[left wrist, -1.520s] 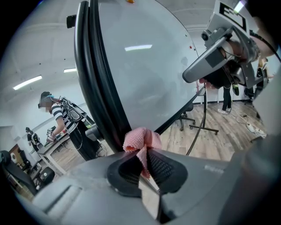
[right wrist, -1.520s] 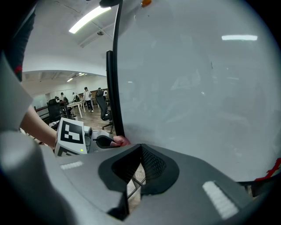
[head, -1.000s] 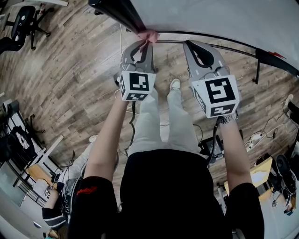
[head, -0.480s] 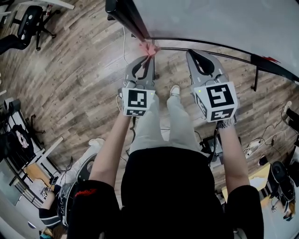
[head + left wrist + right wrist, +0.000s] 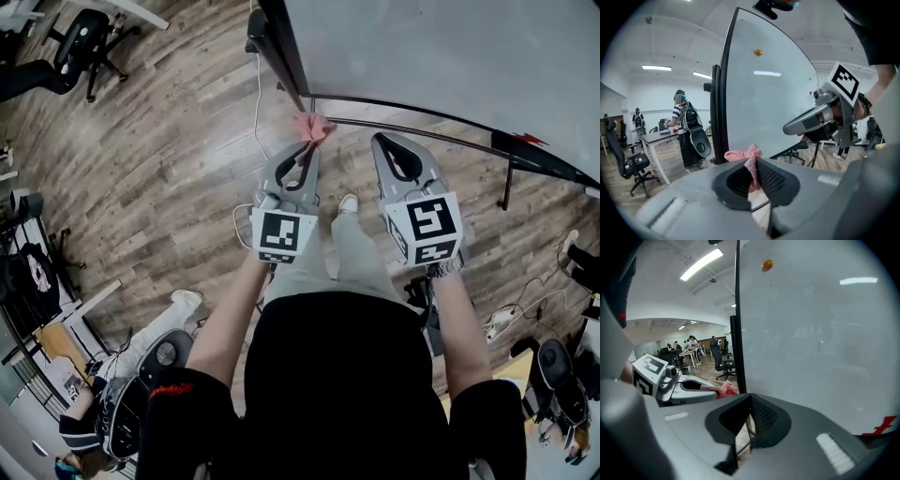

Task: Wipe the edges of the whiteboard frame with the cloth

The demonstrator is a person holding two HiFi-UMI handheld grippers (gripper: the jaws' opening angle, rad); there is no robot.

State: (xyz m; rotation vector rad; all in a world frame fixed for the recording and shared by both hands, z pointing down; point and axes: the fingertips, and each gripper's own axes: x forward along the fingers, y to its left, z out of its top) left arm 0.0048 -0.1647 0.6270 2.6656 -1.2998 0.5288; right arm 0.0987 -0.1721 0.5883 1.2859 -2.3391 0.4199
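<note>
cloth point(image 5: 312, 127) is pinched in the left gripper's point(image 5: 307, 148) fingers, just beside the whiteboard frame's point(image 5: 284, 52) lower left corner, its side edge running upward. right gripper point(image 5: 384, 141) fingers are pressed together, empty.

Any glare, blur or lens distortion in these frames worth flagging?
Head view: strong fisheye, floor planks bow, no blur. Left gripper view: ceiling-light streak reflected on the whiteboard, cloth sharp, corners vignetted. Right gripper view: similar streak upper right, dark corners.
</note>
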